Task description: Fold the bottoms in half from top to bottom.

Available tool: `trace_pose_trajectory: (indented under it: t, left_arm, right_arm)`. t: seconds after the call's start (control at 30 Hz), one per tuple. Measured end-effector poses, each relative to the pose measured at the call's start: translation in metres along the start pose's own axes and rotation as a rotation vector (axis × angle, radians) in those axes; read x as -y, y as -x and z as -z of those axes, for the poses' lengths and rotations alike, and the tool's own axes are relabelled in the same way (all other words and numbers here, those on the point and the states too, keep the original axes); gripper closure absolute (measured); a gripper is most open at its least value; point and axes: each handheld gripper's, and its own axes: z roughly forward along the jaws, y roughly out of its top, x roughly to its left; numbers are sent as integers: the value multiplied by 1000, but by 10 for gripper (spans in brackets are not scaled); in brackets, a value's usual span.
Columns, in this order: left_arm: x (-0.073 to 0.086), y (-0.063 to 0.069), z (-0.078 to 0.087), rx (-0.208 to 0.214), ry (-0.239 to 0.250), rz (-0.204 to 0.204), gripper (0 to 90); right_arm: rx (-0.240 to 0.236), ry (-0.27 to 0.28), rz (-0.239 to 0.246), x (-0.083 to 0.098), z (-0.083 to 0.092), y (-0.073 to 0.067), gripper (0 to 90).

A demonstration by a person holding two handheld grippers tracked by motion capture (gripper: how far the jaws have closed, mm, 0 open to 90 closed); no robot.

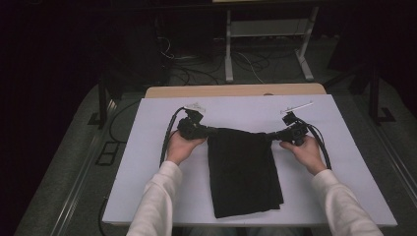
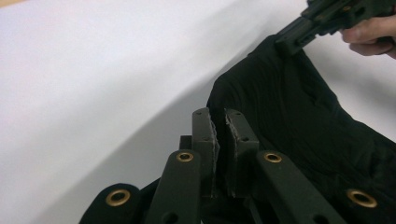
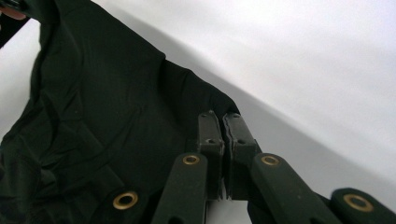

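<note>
The left gripper (image 2: pixel 218 122) has its jaws pressed together on the left far corner of the black cloth (image 1: pixel 243 169), with a thin fold of fabric pinched between the pads. The right gripper (image 3: pixel 221 122) is clamped the same way on the cloth's right far corner, its jaws all but meeting over the hem. In the high view the left gripper (image 1: pixel 210 131) and the right gripper (image 1: pixel 270 136) sit at either end of the cloth's far edge, which stretches taut between them. From that edge the cloth runs back toward the person as a long dark panel and lies on the white table (image 1: pixel 147 162), its near end close to the table's near edge. A hand (image 1: pixel 181 147) holds the left gripper just left of the cloth, and the other hand (image 1: pixel 307 152) holds the right gripper just right of it, both in white sleeves.
</note>
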Motion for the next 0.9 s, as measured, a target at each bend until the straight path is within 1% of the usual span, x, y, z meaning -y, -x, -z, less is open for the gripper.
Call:
trace_pose_trajectory:
  t: [0.07, 0.27, 0.37, 0.53, 0.63, 0.7, 0.77, 0.9]
  left_arm:
    - [-2, -5, -4, -8, -3, 1, 829]
    - [-3, -16, -12, -23, -7, 10, 828]
    - [-7, -22, -15, -30, -7, 14, 829]
    - [-19, -32, -16, -34, 2, -4, 829]
    - [-25, -39, -16, -39, 12, -5, 828]
    - [-28, -42, -15, -50, 13, -13, 828]
    - [-31, -45, -15, -53, 7, -15, 828]
    - [-34, -49, -16, -69, 11, -19, 828]
  right_arm:
    - [1, 11, -4, -2, 0, 3, 860]
    - [16, 19, -10, -7, -4, 8, 860]
    - [19, 28, -16, -11, -5, 11, 860]
    - [31, 44, -21, -19, -6, 15, 860]
    - [38, 58, -23, -26, -6, 16, 860]
    - [43, 60, -18, -32, -6, 17, 860]
    - [48, 63, -12, -36, -6, 17, 860]
    - [62, 64, -6, -44, -9, 19, 860]
